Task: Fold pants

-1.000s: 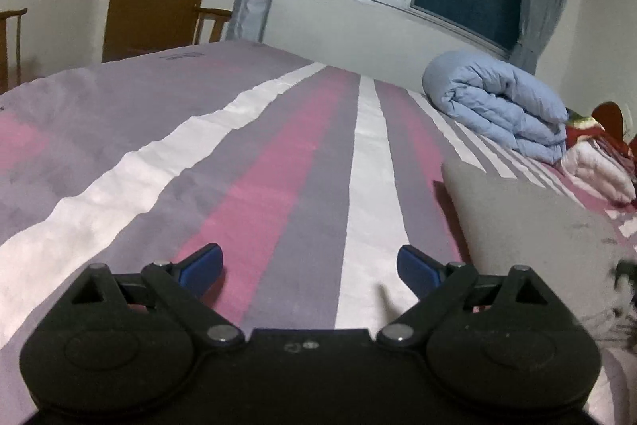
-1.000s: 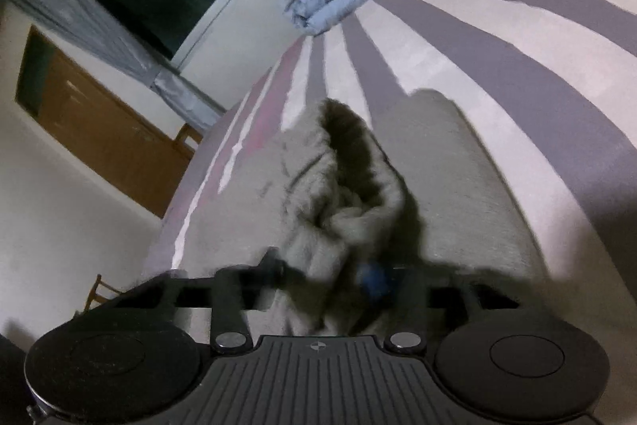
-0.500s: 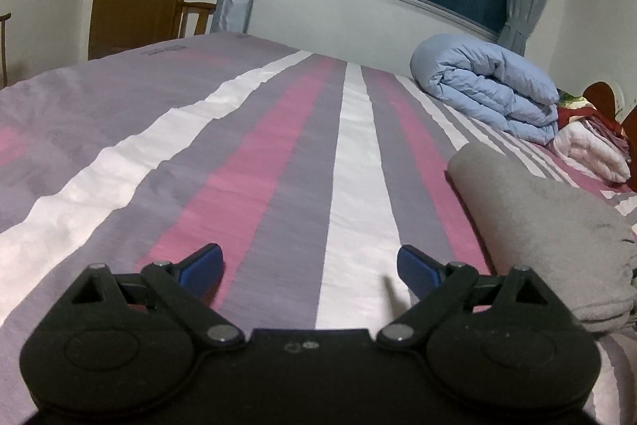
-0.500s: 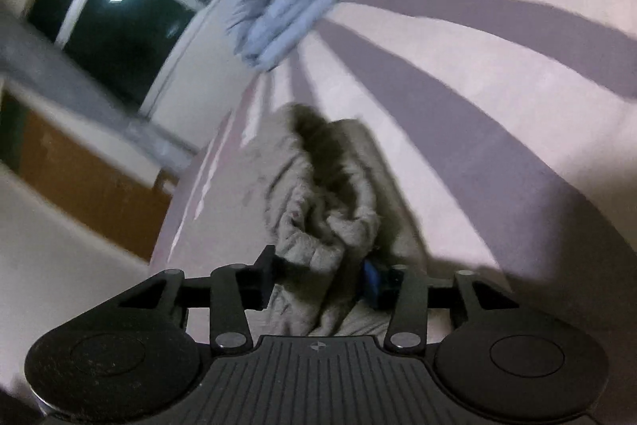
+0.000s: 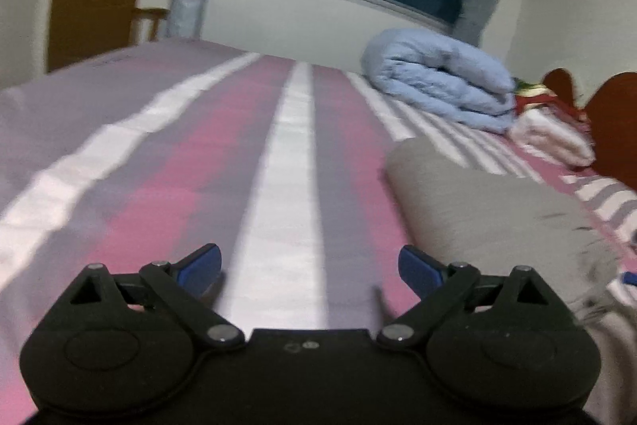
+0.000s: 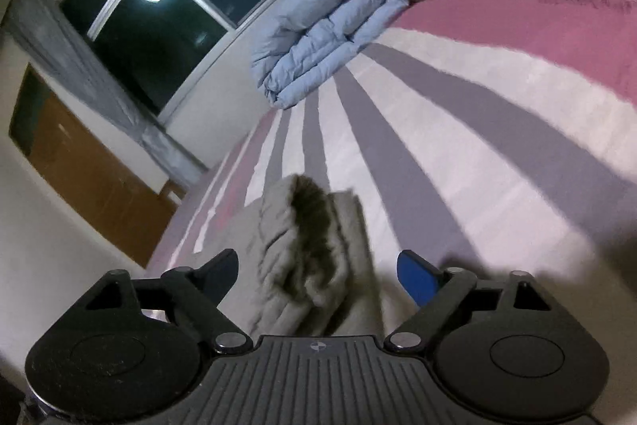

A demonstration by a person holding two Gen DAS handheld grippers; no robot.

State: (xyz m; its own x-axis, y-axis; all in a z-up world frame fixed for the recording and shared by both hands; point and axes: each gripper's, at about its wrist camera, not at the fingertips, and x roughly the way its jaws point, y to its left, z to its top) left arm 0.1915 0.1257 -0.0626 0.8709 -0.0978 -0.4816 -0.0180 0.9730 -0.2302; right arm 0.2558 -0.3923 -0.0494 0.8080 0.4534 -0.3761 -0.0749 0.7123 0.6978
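The grey pants (image 5: 489, 202) lie folded in a long bundle on the striped bed, to the right of my left gripper (image 5: 310, 265). That gripper is open and empty, low over the sheet. In the right wrist view the pants (image 6: 302, 249) lie bunched, with a dark opening at the top, between the spread fingers of my right gripper (image 6: 318, 269). That gripper is open and its pads are clear of the cloth.
A rolled light-blue duvet (image 5: 438, 90) lies at the far end of the bed, also in the right wrist view (image 6: 318, 38). White and red folded bedding (image 5: 553, 134) lies by the wooden headboard (image 5: 613, 122). A window, curtains, door and chair stand beyond the bed.
My right gripper has opened and let go of the bunched pants. My left gripper has stayed open and shifted a little over the bed.
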